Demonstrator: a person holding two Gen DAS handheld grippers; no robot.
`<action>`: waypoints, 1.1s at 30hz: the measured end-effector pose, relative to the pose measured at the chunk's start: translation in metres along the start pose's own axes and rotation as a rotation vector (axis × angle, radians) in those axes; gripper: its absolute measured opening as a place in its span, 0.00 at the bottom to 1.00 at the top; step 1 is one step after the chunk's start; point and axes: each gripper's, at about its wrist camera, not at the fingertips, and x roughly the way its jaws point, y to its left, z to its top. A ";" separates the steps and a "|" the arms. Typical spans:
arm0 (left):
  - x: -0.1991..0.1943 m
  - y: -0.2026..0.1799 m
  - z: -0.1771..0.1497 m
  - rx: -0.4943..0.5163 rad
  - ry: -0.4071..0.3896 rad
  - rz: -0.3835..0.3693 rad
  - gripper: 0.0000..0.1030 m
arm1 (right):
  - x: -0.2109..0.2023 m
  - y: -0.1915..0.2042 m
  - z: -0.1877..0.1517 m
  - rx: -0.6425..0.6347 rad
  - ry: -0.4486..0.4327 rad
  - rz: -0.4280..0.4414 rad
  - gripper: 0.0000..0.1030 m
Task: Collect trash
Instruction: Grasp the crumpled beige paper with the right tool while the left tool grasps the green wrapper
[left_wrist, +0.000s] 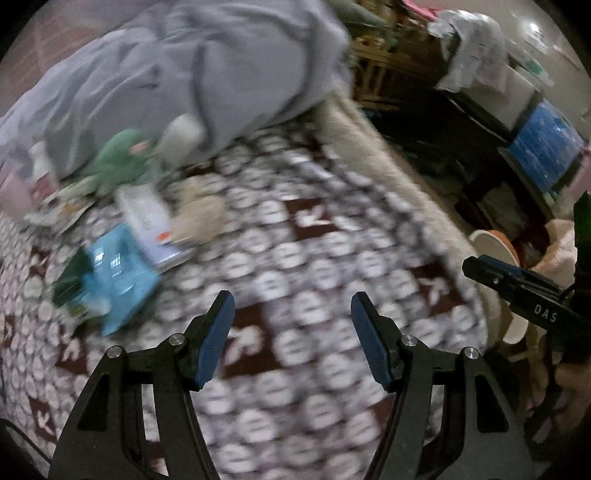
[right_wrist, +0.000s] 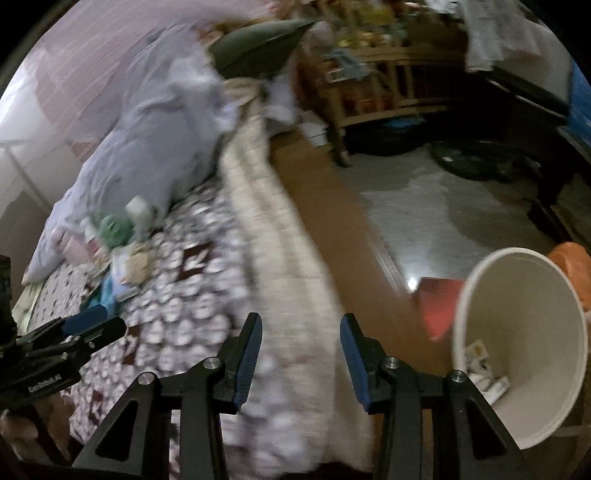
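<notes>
Litter lies in a blurred heap on the patterned bedspread (left_wrist: 295, 258): a light blue packet (left_wrist: 118, 273), a white carton (left_wrist: 147, 218) and a crumpled beige wad (left_wrist: 199, 218). My left gripper (left_wrist: 291, 306) hovers open over the bedspread to the right of the heap, with nothing between its pads. My right gripper (right_wrist: 301, 325) is open and empty above the bed's edge. A white bin (right_wrist: 524, 314) stands on the floor to its right, with a few scraps (right_wrist: 484, 373) at the bottom. The same heap (right_wrist: 122, 266) shows far left in the right wrist view.
A grey duvet (left_wrist: 207, 66) is bunched behind the heap, with a green plush toy (left_wrist: 122, 155) at its foot. Beyond the bed's beige edge (right_wrist: 280, 221) are wooden floor, a pale rug (right_wrist: 424, 214), a wooden shelf (right_wrist: 388, 55) and a red item (right_wrist: 439, 306) beside the bin.
</notes>
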 end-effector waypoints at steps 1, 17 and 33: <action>-0.002 0.009 -0.002 -0.016 0.001 0.005 0.62 | 0.005 0.011 0.000 -0.015 0.009 0.008 0.41; -0.026 0.194 -0.015 -0.358 0.014 0.082 0.62 | 0.095 0.162 0.036 -0.174 0.109 0.158 0.54; 0.052 0.242 0.019 -0.471 0.126 0.001 0.44 | 0.189 0.199 0.062 -0.076 0.170 0.210 0.46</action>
